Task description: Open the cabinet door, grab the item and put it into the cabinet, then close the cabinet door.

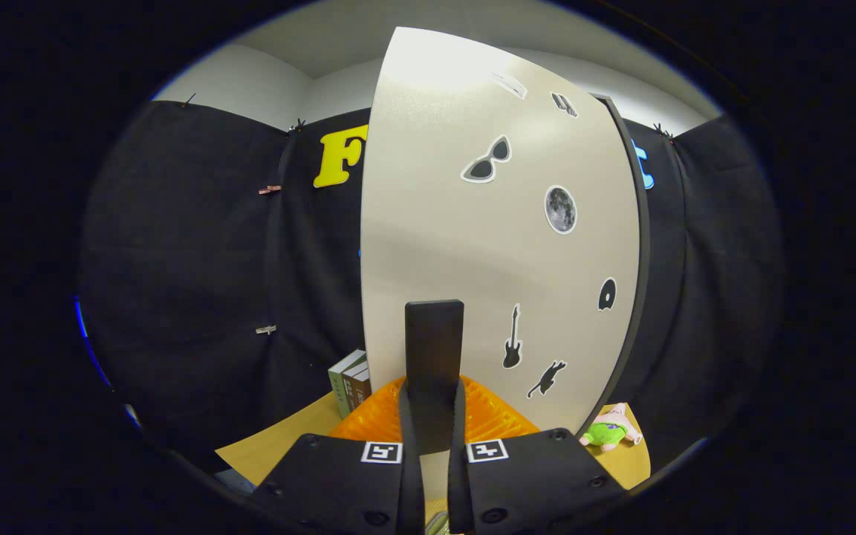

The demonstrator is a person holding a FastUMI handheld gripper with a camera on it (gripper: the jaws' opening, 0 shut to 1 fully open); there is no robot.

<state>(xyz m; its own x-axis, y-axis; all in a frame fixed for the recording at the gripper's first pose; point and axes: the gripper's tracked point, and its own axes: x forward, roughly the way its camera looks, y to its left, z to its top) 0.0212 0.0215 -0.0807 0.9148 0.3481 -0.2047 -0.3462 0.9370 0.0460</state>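
Fingers of my gripper (434, 431) are clenched on the upright dark bar handle (434, 349) of the pale, sticker-dotted cabinet door (502, 245), a stiff panel that I judge will swing easily by that handle. Beyond, right of the door on the wooden table (279, 442), lies the small pink-and-green plush toy (611, 429), soft and light; I'd pinch its body. An orange ribbed basket (491, 416) sits behind my fingers, contents hidden.
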